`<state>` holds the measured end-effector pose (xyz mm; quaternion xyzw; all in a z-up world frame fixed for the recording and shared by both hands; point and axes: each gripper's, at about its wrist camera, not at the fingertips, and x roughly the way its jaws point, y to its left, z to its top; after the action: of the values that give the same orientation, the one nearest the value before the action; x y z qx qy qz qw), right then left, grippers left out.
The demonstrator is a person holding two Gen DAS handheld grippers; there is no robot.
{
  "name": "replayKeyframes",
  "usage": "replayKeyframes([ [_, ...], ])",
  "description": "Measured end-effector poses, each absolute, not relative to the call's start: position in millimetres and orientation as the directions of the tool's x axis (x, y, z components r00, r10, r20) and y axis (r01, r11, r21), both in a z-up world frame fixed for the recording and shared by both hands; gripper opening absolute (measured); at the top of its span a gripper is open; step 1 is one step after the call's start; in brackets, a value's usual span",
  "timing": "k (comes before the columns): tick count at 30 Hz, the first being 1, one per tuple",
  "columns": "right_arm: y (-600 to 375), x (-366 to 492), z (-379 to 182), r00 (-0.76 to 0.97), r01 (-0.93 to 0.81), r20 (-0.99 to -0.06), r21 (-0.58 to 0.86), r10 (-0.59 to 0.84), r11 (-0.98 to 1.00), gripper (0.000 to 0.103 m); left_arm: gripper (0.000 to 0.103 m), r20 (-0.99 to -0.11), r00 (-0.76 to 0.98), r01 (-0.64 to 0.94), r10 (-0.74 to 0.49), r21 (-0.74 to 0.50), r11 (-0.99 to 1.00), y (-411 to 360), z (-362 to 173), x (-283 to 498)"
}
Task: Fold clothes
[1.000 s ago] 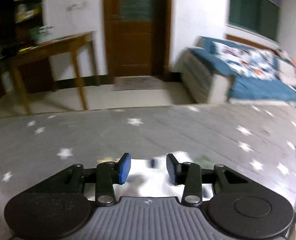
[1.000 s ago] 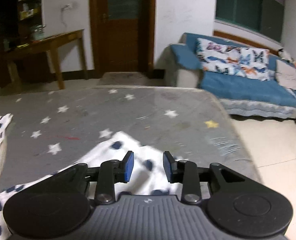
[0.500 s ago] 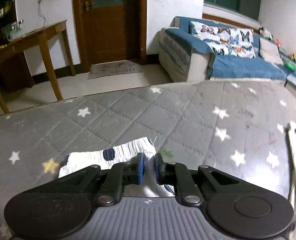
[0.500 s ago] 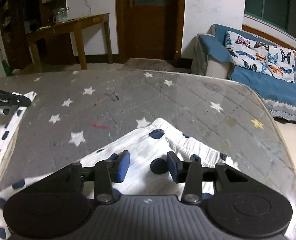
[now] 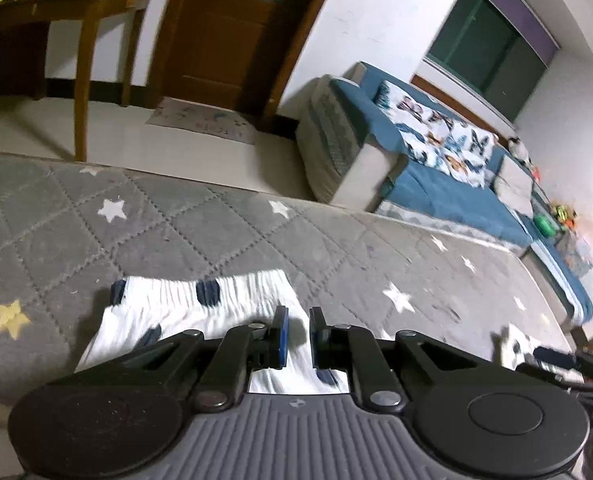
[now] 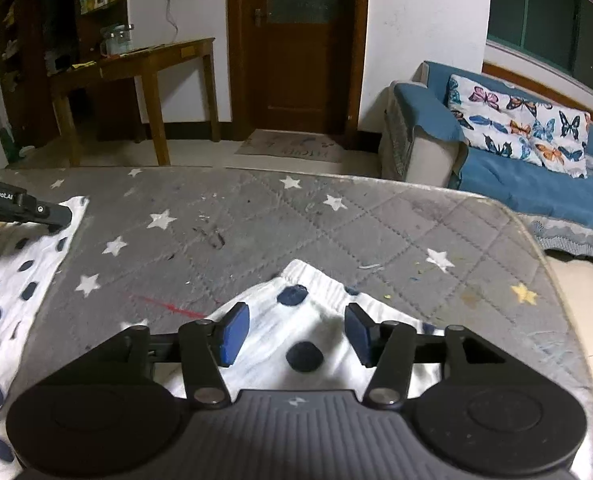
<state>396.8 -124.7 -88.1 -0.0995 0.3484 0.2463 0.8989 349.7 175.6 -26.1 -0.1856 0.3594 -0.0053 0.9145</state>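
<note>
Under both hand-held grippers, on the grey star-quilted mattress [image 6: 336, 224], we see the white dotted garment [image 6: 308, 312]. Our left hand-held gripper [image 5: 295, 334] is clenched on its gathered edge; our right hand-held gripper [image 6: 296, 330] has just been opening, pads spread apart above the cloth lying between them.

Dim, yellowish indoor light, with no lamp in view – the windows [image 6: 552, 20] are dark. The left wrist view is tilted and motion-smeared, worst at the sofa [image 5: 436, 160]; the right wrist view is sharper. Both bow straight lines at the edges, and the corners go dark.
</note>
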Motion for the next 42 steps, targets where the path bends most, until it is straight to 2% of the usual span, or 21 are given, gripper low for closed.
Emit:
replayKeyframes([
  [2,-129,385,-82,0.631,-0.522,-0.676,-0.009,0.379,0.853,0.055,0.013,-0.659,0.738,-0.099,-0.147,-0.322,0.942,172,-20,340],
  [6,-138,350,-72,0.603,-0.554,-0.686,0.006,0.407,0.832,0.056,0.029,-0.679,0.723,-0.068,-0.129,-0.256,0.964,159,-12,310],
  [9,-144,318,-73,0.579,-0.582,-0.688,0.027,0.438,0.813,0.059,0.03,-0.698,0.708,-0.043,-0.106,-0.192,0.98,147,-13,284],
  [18,-153,239,-86,0.526,-0.632,-0.689,0.075,0.499,0.771,0.059,0.03,-0.712,0.7,0.014,-0.055,-0.064,0.998,122,-29,197],
  [26,-165,206,-91,0.553,-0.633,-0.692,0.015,0.465,0.774,0.059,0.025,-0.688,0.726,0.011,0.017,0.036,0.999,112,-36,154],
  [30,-174,195,-91,0.561,-0.62,-0.694,0.008,0.451,0.784,0.059,0.025,-0.685,0.727,-0.015,0.043,0.046,0.999,118,-36,140],
  [37,-183,172,-87,0.583,-0.598,-0.704,-0.034,0.405,0.801,0.058,0.025,-0.669,0.734,-0.033,0.118,0.138,0.99,123,-37,115],
  [42,-188,150,-77,0.617,-0.582,-0.68,-0.057,0.395,0.811,0.058,0.025,-0.656,0.747,-0.034,0.105,0.119,0.992,119,-27,93],
])
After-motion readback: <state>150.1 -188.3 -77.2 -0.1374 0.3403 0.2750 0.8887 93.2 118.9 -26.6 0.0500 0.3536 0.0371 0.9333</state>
